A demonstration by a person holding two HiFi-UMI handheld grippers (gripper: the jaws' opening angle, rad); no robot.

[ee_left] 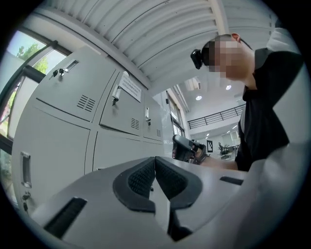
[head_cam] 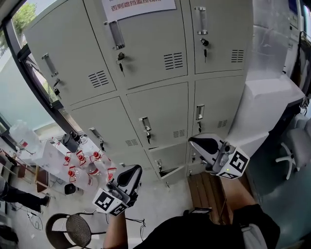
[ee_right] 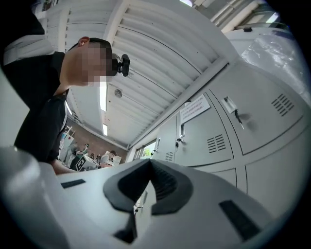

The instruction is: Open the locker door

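1. A person faces a bank of grey metal lockers [head_cam: 160,97] with a two-jaw gripper in each hand. In the head view the left gripper [head_cam: 135,169] sits low at left and the right gripper [head_cam: 193,140] higher at right. Both are short of the doors and touch none.
2. Both tools are closed and empty. The left gripper view shows its ribbed black pads [ee_left: 141,177] meeting at the tip with nothing between them. The right gripper view shows that gripper's jaws pressed together in the same way.
3. In the head view a small bottom-row locker door [head_cam: 171,156] lies between the 2 grippers, nearer the right one. It seems to stand slightly ajar along its lower edge, though this is hard to confirm.
4. Each door carries an upright metal handle [head_cam: 115,34], a key in its lock and a block of vent slots. A paper notice [head_cam: 138,6] with red print hangs on an upper door.
5. Only the head view shows the red-capped bottles [head_cam: 80,165] at lower left and a round-seated chair [head_cam: 77,228] below them. The 2 gripper views look upward instead, taking in the slatted ceiling [ee_left: 160,29] and the person's head-mounted camera [ee_left: 196,57]. Each also catches the opposite gripper.
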